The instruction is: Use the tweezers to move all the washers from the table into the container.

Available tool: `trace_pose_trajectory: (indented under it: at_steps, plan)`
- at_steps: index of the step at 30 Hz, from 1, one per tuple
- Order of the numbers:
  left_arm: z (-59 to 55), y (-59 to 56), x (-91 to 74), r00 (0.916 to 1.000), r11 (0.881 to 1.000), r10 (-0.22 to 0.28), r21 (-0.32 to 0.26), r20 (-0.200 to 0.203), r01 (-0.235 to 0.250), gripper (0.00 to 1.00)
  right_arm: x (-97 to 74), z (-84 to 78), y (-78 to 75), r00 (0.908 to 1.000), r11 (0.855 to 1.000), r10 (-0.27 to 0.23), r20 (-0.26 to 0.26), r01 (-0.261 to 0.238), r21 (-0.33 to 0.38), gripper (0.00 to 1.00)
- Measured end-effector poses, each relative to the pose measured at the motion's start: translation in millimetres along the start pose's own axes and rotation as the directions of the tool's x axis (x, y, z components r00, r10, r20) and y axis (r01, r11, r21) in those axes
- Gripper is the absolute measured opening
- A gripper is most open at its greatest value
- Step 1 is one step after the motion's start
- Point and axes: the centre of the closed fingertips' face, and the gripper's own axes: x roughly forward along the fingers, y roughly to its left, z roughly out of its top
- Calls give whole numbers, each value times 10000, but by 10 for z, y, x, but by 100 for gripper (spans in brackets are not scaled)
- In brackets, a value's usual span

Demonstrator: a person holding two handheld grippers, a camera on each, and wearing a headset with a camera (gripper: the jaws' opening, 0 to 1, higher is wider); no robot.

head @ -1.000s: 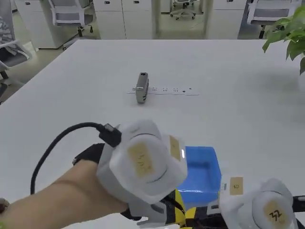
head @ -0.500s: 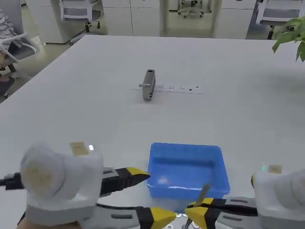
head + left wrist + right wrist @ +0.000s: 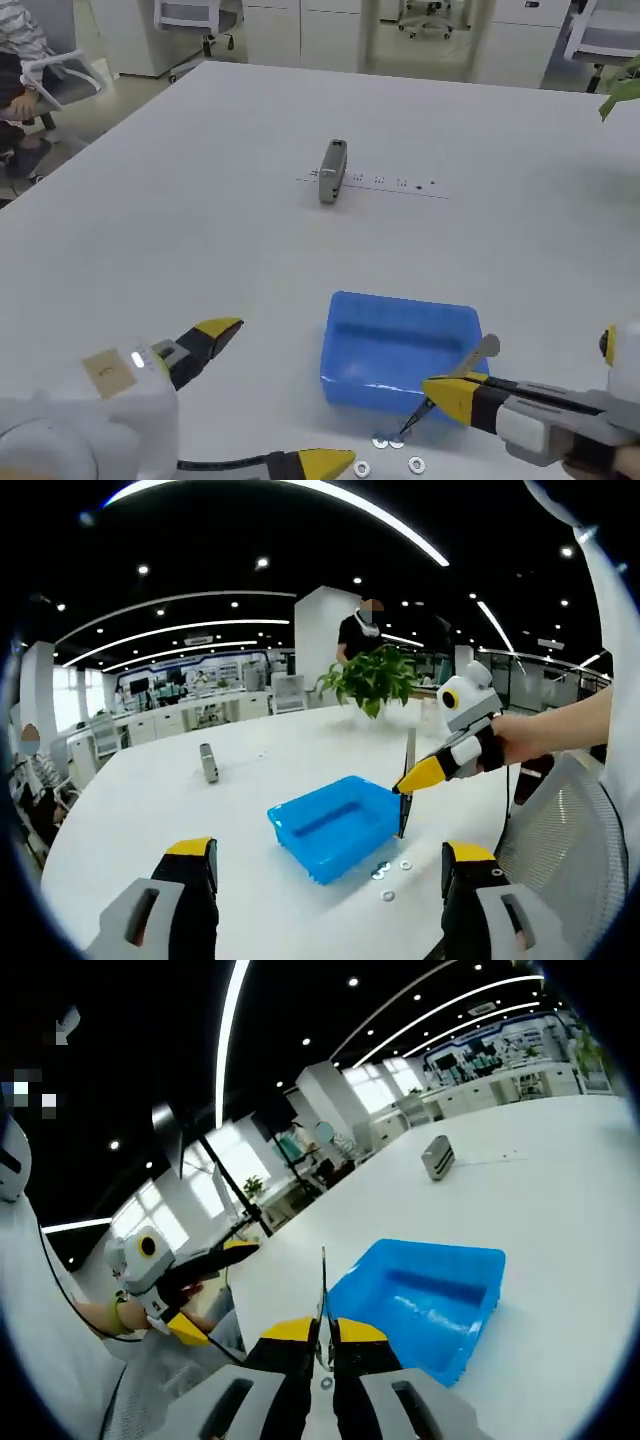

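A blue container (image 3: 400, 345) stands near the table's front edge. Three small washers (image 3: 380, 442) lie on the table just in front of it, also seen in the left gripper view (image 3: 382, 872). My right gripper (image 3: 450, 393) is shut on grey tweezers (image 3: 455, 380). The tweezers slant down, with their tip just above the washers. The right gripper view shows the tweezers (image 3: 323, 1290) clamped between its jaws (image 3: 323, 1335), with the container (image 3: 420, 1300) ahead. My left gripper (image 3: 280, 395) stands wide open at the lower left with nothing in it.
A grey oblong device (image 3: 333, 172) lies mid-table beside a row of small marks. A potted plant (image 3: 375, 680) stands at the table's far side, and a person (image 3: 360, 630) is behind it. Office chairs (image 3: 190, 15) stand beyond the table.
The head camera has shifted. My left gripper dropped from mid-picture to the lower left with its jaws apart. My right gripper with the tweezers has come forward over the washers.
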Motion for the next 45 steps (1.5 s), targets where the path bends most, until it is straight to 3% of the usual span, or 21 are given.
trace_pose_trajectory:
  at_steps: [4,7,11,15,17,18,28,31,34,41,45]
  plan:
    - [68,98,-28,9983,9982,328,-515,479,-303,99,-42,142,-92,9983,9950,-568,163,579,-808,3]
    - [63,157,-43,9971,9951,554,-845,524,-508,99,-63,226,-163,9952,9876,-946,245,970,-1236,3]
    - [95,203,-68,9940,9913,763,-1136,779,-672,99,-70,321,-336,9858,9685,-1669,185,1674,-1845,3]
    - [78,213,-63,9943,9898,778,-1248,728,-683,99,-18,344,-497,9781,9535,-2081,-40,2020,-2239,3]
    - [64,222,-65,9945,9899,816,-1212,664,-732,97,10,322,-611,9698,9363,-2427,-235,2278,-2672,3]
    - [60,226,-65,9944,9898,839,-1206,641,-758,97,31,314,-645,9674,9357,-2521,-250,2371,-2612,3]
    - [65,250,-74,9931,9894,960,-1154,668,-879,96,179,128,-938,9497,9147,-2916,-1140,2420,-3238,3]
    - [58,256,-77,9930,9891,992,-1158,642,-913,96,205,105,-959,9504,9185,-2854,-1237,2343,-3185,3]
    - [57,256,-77,9931,9889,985,-1182,636,-905,96,224,52,-1014,9439,9145,-2960,-1463,2358,-3289,3]
    - [48,239,-73,9942,9898,890,-1164,599,-816,95,227,30,-995,9411,9091,-3054,-1452,2427,-3386,4]
    - [46,243,-72,9943,9895,881,-1197,604,-804,95,202,99,-901,9472,9066,-2987,-1168,2434,-3448,4]
